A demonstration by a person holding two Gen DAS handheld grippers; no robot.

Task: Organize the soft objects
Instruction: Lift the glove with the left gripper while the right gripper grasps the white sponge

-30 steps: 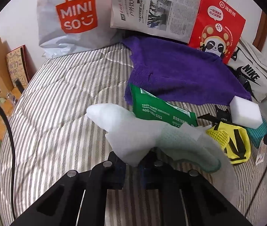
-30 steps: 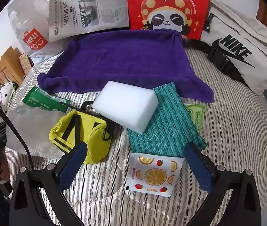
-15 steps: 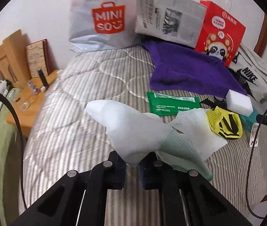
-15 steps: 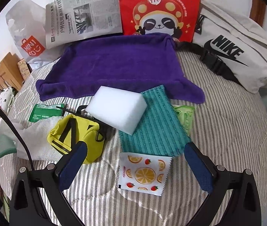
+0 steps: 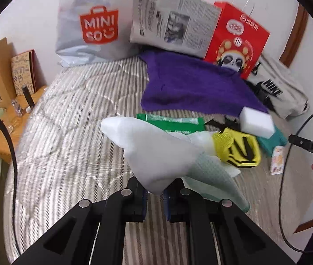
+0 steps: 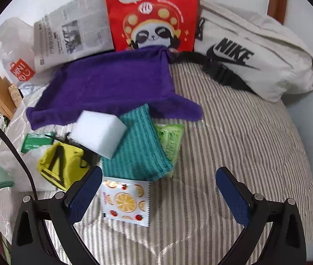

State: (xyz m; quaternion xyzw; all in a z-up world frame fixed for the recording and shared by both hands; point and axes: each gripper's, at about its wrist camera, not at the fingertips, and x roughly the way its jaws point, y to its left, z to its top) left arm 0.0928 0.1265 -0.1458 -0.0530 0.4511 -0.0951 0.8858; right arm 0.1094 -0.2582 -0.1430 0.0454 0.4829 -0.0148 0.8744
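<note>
White cloth [image 5: 154, 152] sat pinched tight in my left gripper [image 5: 155, 195] at lower centre, while my right gripper [image 6: 158, 190] gaped wide, empty, above the fruit-print sachet [image 6: 125, 201].

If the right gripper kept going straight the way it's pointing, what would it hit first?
Most likely the flat white sachet printed with orange slices, lying just inside the left finger of the open right gripper. Otherwise it would meet bare striped bedcover. Depth is hard to judge in this fisheye view.
</note>
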